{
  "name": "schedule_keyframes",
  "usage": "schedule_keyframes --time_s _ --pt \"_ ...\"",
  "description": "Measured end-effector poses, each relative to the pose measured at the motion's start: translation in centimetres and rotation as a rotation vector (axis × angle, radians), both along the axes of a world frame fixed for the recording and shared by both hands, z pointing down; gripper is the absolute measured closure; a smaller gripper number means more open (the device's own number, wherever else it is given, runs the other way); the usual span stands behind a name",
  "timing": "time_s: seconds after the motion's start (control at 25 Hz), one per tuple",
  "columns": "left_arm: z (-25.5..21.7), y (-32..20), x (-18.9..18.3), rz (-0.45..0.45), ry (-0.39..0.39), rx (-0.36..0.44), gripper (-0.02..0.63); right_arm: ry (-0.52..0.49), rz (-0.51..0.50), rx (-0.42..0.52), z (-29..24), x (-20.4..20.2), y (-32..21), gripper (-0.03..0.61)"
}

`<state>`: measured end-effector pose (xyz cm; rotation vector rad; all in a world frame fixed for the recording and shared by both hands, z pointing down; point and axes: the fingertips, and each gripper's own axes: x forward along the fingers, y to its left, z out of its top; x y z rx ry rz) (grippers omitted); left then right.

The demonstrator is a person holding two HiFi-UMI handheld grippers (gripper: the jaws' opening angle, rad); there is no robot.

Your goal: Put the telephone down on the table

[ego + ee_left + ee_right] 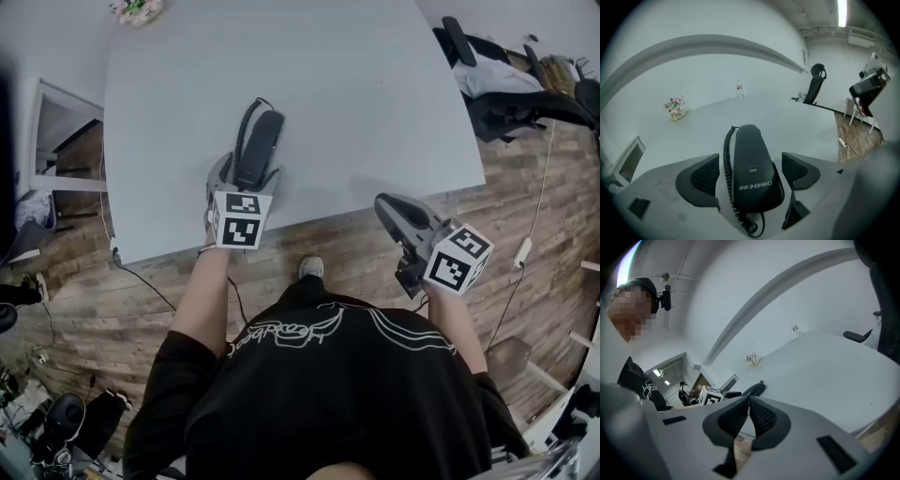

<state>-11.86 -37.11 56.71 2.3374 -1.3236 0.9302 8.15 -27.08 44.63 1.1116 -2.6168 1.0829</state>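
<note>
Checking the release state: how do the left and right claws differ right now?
Left claw is wide open around the telephone; right claw is shut, empty. Left claw is over the table; right claw is beyond its edge, over wood floor. Both look identical otherwise.

A black telephone handset with a coiled cord is seen laid lengthwise on the pale grey surface, near its front edge.

Office: big white table; black office chair; wood-plank floor
</note>
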Motion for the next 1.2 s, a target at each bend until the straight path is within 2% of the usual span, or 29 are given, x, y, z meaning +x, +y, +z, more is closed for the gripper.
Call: schedule_keyframes --time_s 0.08,0.2,0.32,0.48,0.6,0.68,0.76,0.8,0.96,1.12,1.2 --pt "-2.2 0.6 -0.8 -0.03 0.069 0.025 0.222 0.022 -0.02 0.018 -0.6 -0.3 0.6 0.537" --pt "-5.9 2.8 -1.3 -0.072 0.231 0.033 0.224 0.044 -0.055 0.048 -1.5 -0.4 2.2 0.537" --pt "-10.2 6.8 -0.6 -0.056 0.39 0.033 0.225 0.039 -0.089 0.073 -2.6 -0.7 4.4 0.537" --pt "-14.7 12.5 0.2 -0.033 0.513 0.064 0.23 0.026 -0.147 0.111 -4.1 -2.0 7.2 0.537" --pt "-16.9 17.9 1.9 0.007 0.582 0.083 0.273 0.002 -0.188 0.144 -5.4 -2.8 10.7 0.537" --pt "-18.4 21.5 3.1 0.029 0.625 0.118 0.386 -0.005 -0.217 0.168 -6.2 -3.2 13.4 0.537" --pt "-19.8 24.7 4.2 0.048 0.678 0.141 0.549 -0.012 -0.239 0.189 -6.8 -3.4 15.6 0.537" --pt "-20.3 26.3 4.8 0.062 0.706 0.141 0.594 -0.018 -0.246 0.196 -7.0 -3.3 16.7 0.537" --pt "-21.1 32.6 7.5 0.129 0.765 0.1 0.607 -0.061 -0.286 0.218 -7.8 -3.3 22.2 0.537" --pt "-21.3 37.6 10.0 0.176 0.756 0.085 0.607 -0.058 -0.338 0.255 -8.9 -3.6 27.3 0.538" --pt "-21.7 39.6 11.0 0.194 0.762 0.085 0.607 -0.067 -0.332 0.273 -9.7 -3.1 29.2 0.538"
